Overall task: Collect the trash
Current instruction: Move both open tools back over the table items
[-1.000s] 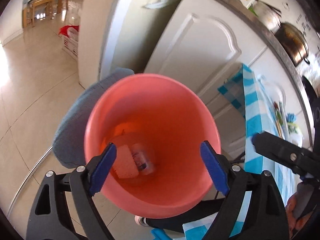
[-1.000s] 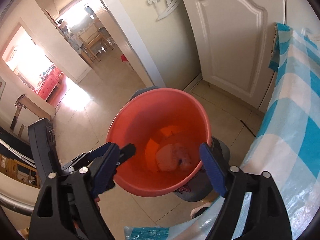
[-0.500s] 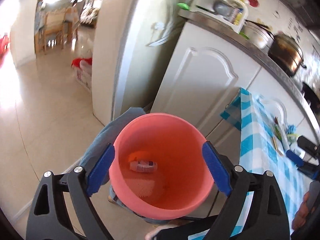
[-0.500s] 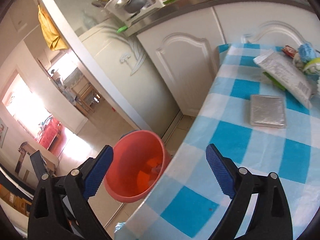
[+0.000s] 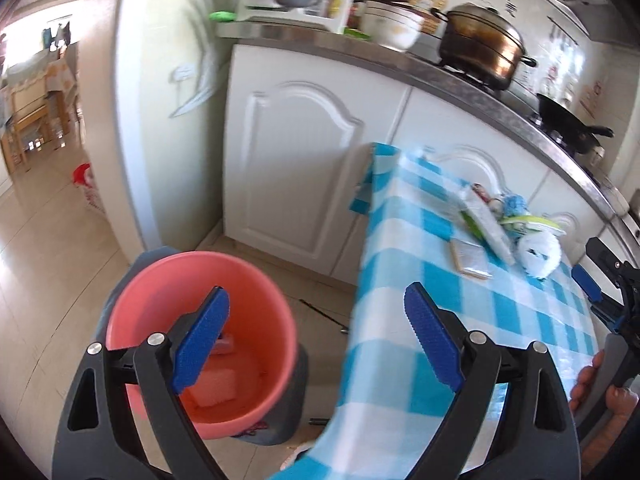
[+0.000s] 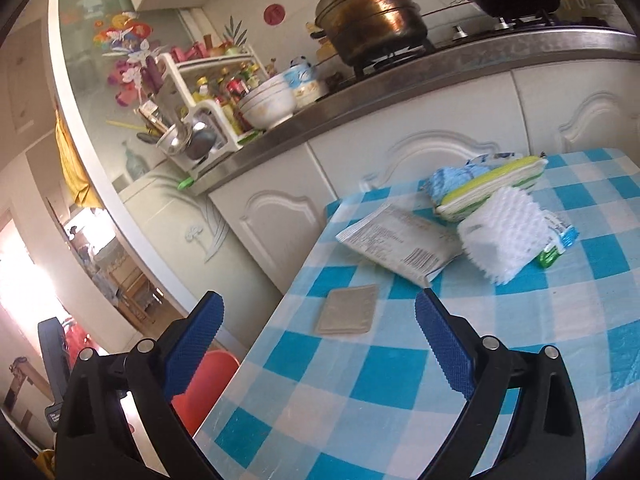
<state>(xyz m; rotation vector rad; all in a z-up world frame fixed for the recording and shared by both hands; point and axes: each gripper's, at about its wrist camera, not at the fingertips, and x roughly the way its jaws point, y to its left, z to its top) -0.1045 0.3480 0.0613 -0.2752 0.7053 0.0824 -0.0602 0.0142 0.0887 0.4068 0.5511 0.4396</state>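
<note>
An orange bucket (image 5: 248, 312) stands on the floor left of the table, with a white foam piece (image 5: 212, 388) inside. My left gripper (image 5: 316, 292) hangs open above the bucket's right rim and the table edge, holding nothing. On the blue-checked tablecloth (image 6: 392, 372) lie a flat grey packet (image 6: 346, 314), a white printed wrapper (image 6: 400, 244), a white foam net (image 6: 500, 236) and a green-white pack (image 6: 492, 188). My right gripper (image 6: 320, 298) hovers over the table's near left part, just short of the grey packet. Its jaws are opening with nothing between them.
White cabinets (image 5: 300, 168) and a steel counter with a brass pot (image 6: 372, 16), bowls and a rack stand behind the table. A grey seat (image 5: 294, 404) sits under the bucket. Tiled floor (image 5: 48, 280) opens to the left. A hand (image 5: 588, 384) holds the right gripper.
Both views have swung up from the bucket's inside to the table. The right gripper moved from over the bucket to over the tablecloth and opened wider; the left gripper rose and shifted right.
</note>
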